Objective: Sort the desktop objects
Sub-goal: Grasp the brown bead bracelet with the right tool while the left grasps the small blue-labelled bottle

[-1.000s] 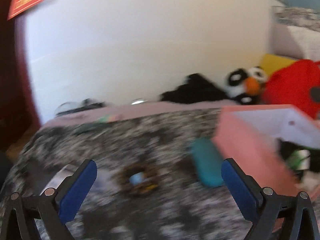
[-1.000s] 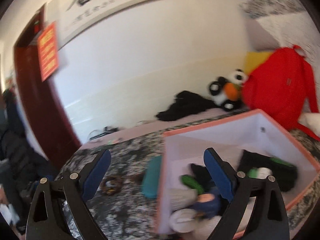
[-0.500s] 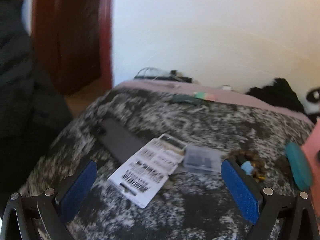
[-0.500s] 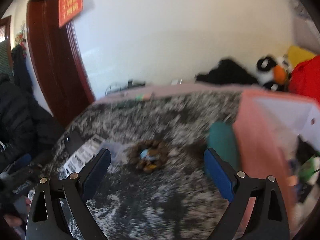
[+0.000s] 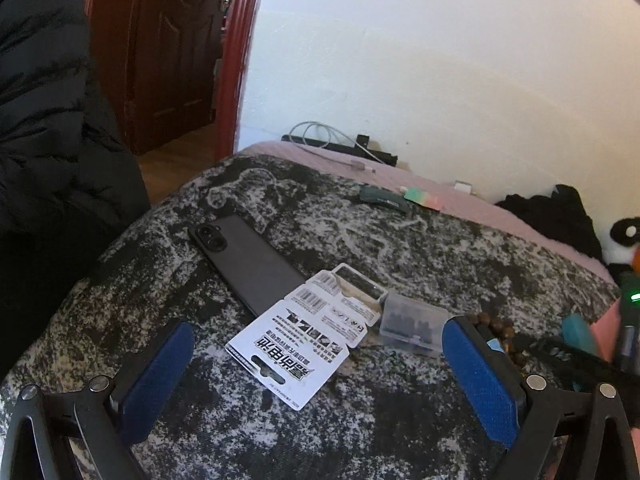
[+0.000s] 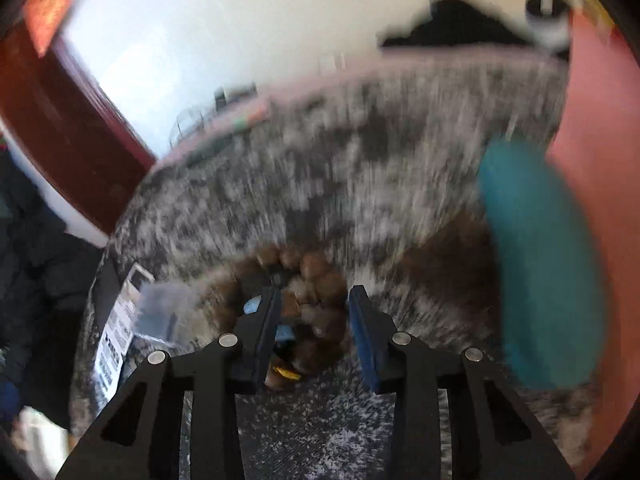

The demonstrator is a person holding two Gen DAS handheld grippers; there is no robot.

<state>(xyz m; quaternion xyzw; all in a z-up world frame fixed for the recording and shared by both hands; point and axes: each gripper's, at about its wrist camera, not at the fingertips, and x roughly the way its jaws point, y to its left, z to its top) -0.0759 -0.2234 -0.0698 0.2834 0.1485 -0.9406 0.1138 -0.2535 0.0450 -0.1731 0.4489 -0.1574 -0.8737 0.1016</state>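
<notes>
A brown bead bracelet (image 6: 320, 272) with a pale blue bead lies in a heap on the mottled grey cloth. My right gripper (image 6: 316, 294) is down on it with its jaws closing. One finger is inside the heap and the other is just off its right edge, with beads between them. The bracelet (image 5: 500, 326) also shows at the right of the left wrist view. My left gripper (image 5: 318, 330) is open above the cloth, nothing between its fingers. Ahead of it lie a white battery card (image 5: 304, 340), a clear plastic case (image 5: 414, 324) and a black phone (image 5: 248, 264).
A teal case (image 6: 540, 260) lies against the pink box (image 6: 592, 160) at the right. A dark green item (image 5: 384, 198) and a pastel eraser (image 5: 422, 196) lie near the far edge, with a cable (image 5: 332, 136) behind. A person's black jacket (image 5: 48, 140) fills the left.
My right gripper swung from the pink box, came down over the bracelet and its jaws have narrowed around the beads. My left gripper swung left to the phone and card, then held still.
</notes>
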